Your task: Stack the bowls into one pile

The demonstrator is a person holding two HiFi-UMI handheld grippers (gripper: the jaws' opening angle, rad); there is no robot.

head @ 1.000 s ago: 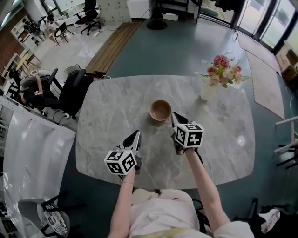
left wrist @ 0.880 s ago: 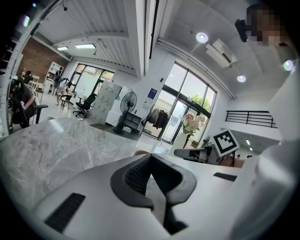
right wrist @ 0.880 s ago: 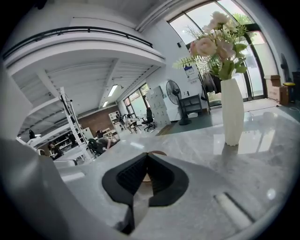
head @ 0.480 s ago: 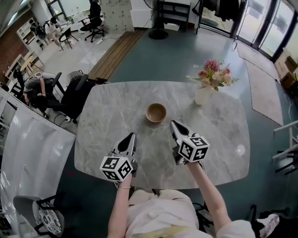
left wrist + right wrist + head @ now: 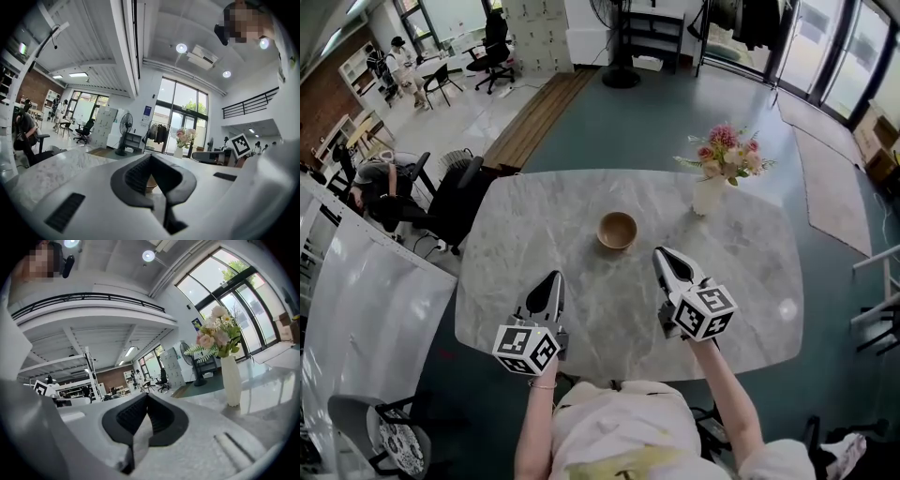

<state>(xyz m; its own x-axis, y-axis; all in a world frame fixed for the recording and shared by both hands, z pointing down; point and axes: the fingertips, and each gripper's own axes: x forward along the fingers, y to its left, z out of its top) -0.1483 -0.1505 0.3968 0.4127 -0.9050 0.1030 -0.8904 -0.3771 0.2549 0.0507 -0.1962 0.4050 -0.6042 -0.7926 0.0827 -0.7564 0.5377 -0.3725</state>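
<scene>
Head view, bowl (image 5: 617, 230) on table (image 5: 581, 192), left gripper (image 5: 548, 281), right gripper (image 5: 667, 256), both closed, square-marked

Bowl (image 5: 617, 230) on table (image 5: 525, 244), left of vase (image 5: 710, 196)

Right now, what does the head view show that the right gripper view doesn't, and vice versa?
Head view only: the wooden bowl, mid-table. Right gripper view only: the balcony railing overhead, and a close look at the right gripper, jaws shut with nothing between them. Both: the flower vase and the marble table.
</scene>
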